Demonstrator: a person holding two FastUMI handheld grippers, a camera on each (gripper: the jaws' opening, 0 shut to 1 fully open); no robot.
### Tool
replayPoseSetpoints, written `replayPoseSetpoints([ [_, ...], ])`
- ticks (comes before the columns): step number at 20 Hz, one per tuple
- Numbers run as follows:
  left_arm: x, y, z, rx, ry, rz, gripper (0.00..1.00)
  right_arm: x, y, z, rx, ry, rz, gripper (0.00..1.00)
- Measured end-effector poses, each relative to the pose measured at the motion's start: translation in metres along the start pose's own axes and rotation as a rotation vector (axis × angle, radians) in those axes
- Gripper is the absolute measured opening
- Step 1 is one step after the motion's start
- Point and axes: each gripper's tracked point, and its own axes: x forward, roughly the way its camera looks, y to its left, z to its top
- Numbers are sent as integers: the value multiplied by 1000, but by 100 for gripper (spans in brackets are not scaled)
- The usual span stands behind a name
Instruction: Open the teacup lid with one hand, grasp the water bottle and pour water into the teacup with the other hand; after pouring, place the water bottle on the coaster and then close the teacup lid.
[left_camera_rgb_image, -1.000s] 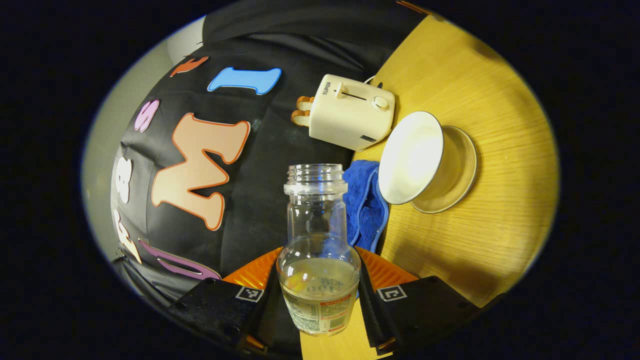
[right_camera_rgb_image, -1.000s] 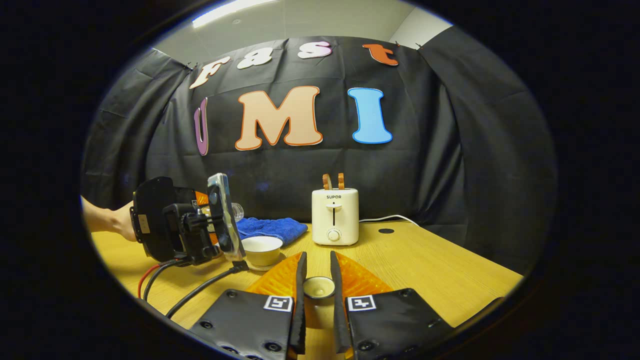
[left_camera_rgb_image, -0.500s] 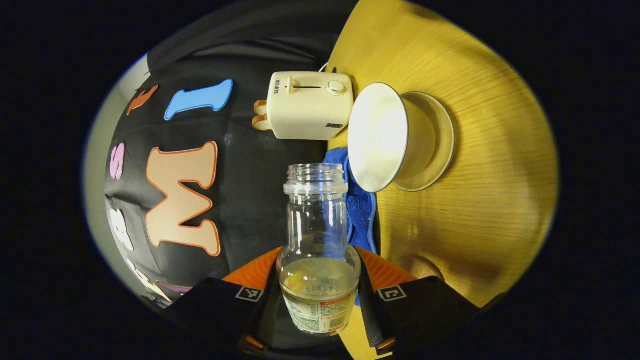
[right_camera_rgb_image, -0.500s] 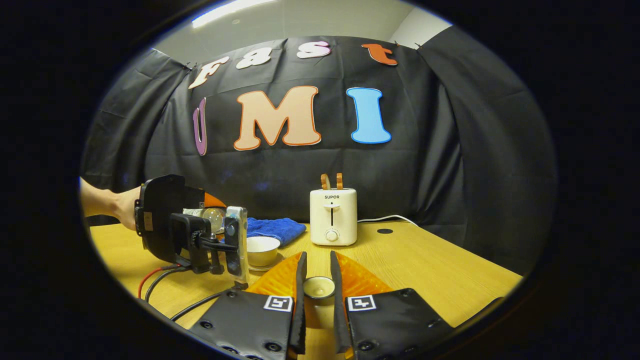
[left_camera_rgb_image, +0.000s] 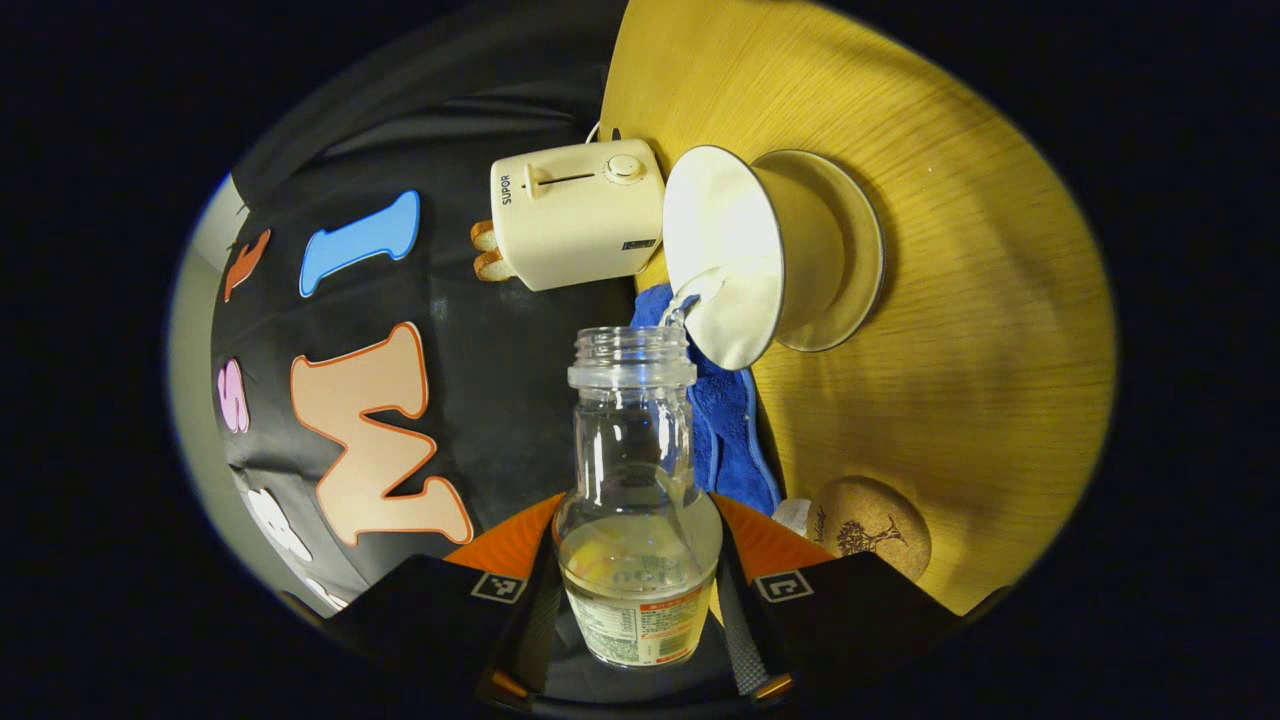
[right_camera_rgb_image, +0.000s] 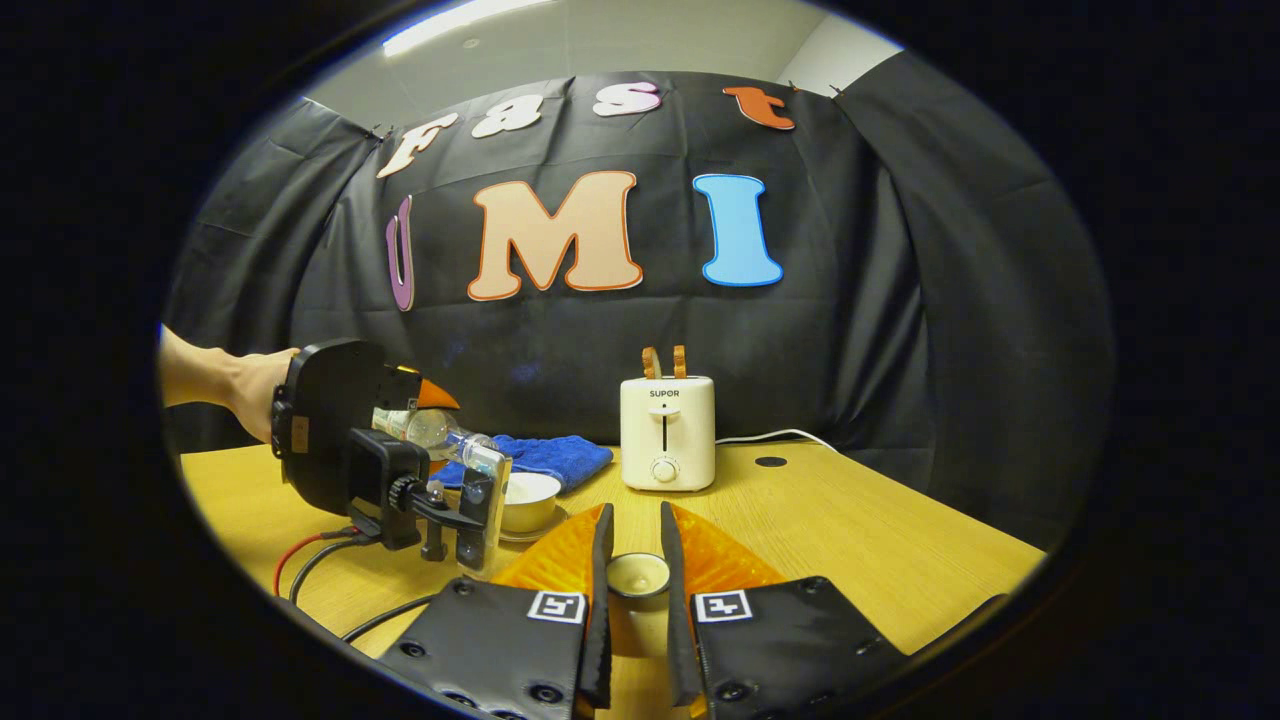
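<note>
Left gripper view: the left hand-held gripper (left_camera_rgb_image: 640, 590) at 6 o'clock clamps the water bottle (left_camera_rgb_image: 638, 500) by its lower body, both fingers pressing on its sides. The bottle is tipped, and a thin stream leaves its open mouth into the teacup (left_camera_rgb_image: 745, 255) at 1 o'clock, which stands on its saucer (left_camera_rgb_image: 862, 262) on the desk (left_camera_rgb_image: 960, 370). A toaster (left_camera_rgb_image: 575, 212) sits just beside the cup at 12 o'clock, a blue cloth (left_camera_rgb_image: 728, 420) lies right behind the bottle's neck, and the cork coaster (left_camera_rgb_image: 868, 525) lies at 4 o'clock.

Right gripper view: the right hand-held gripper (right_camera_rgb_image: 636, 590) at 6 o'clock is closed on the teacup lid (right_camera_rgb_image: 638, 574). At 9 o'clock a hand (right_camera_rgb_image: 250, 392) tilts the other gripper over the teacup (right_camera_rgb_image: 530, 500), partly hiding it. The toaster (right_camera_rgb_image: 667, 432) stands near the centre.
</note>
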Motion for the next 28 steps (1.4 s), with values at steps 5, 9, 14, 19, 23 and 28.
replayPoseSetpoints([
  [5,-4,0,3,53,0,1,67,0,0,-1,1,0,2,26],
  [9,-4,2,5,97,2,-3,67,0,0,0,3,1,2,26],
  [14,-6,9,6,151,3,5,67,1,0,-1,3,2,6,26],
  [19,-8,27,3,213,9,13,67,1,0,-1,3,1,7,26],
  [23,-9,35,3,268,20,21,67,1,0,-1,3,1,7,25],
  [28,-10,38,4,374,35,15,67,1,0,-1,3,1,8,25],
])
